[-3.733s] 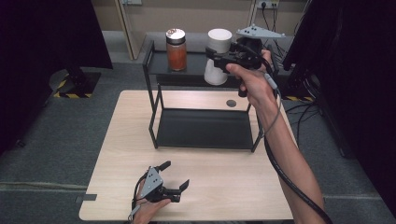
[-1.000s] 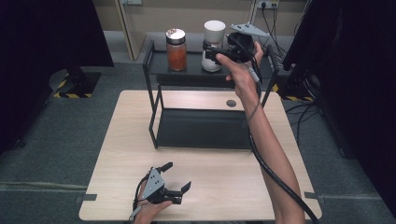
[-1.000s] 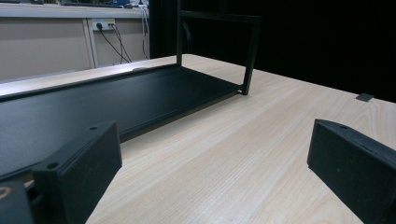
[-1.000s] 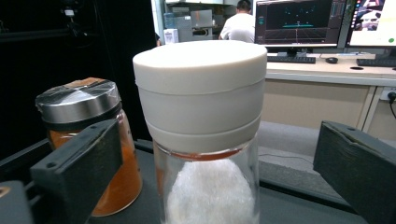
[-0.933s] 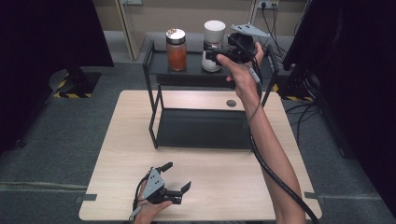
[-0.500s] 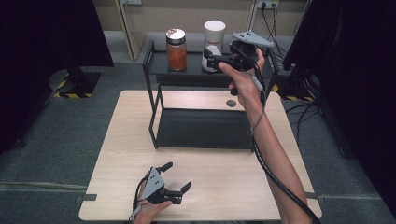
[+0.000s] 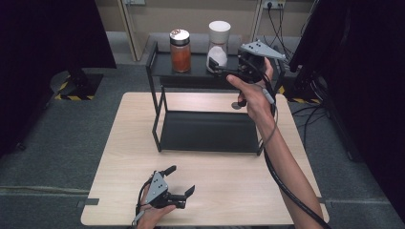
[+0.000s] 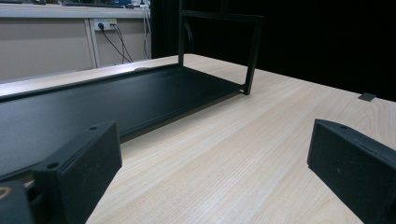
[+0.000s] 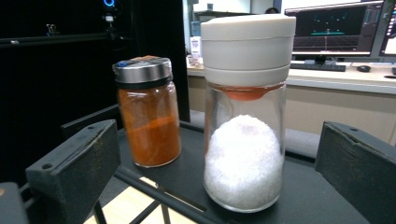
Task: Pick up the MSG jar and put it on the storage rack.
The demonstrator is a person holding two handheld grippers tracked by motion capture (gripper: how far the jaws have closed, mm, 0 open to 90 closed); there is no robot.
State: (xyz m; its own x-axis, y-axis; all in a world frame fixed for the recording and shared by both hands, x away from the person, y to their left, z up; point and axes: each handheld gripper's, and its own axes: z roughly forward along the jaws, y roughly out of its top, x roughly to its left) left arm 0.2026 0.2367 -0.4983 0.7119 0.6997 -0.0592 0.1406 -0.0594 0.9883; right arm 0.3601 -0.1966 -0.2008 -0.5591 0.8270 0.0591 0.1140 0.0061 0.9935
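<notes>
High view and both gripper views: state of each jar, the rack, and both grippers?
White-lidded jar: upright on the rack's top shelf, lid on, white grains inside, not gripped.
Orange jar: upright beside it, metal lid on, partly full.
Rack: lower shelf bare.
Right gripper: open, jaws either side of the white-lidded jar, apart from it.
Left gripper: open, low over the table.

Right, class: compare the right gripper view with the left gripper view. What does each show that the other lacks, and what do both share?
Right gripper view: a glass jar of white grains with a white cap and an orange spice jar with a metal lid, upright and apart on the black rack's top shelf.

Left gripper view: the rack's bare bottom shelf resting on the wooden table.

Both: two black jaws standing wide apart, and the same rack.
</notes>
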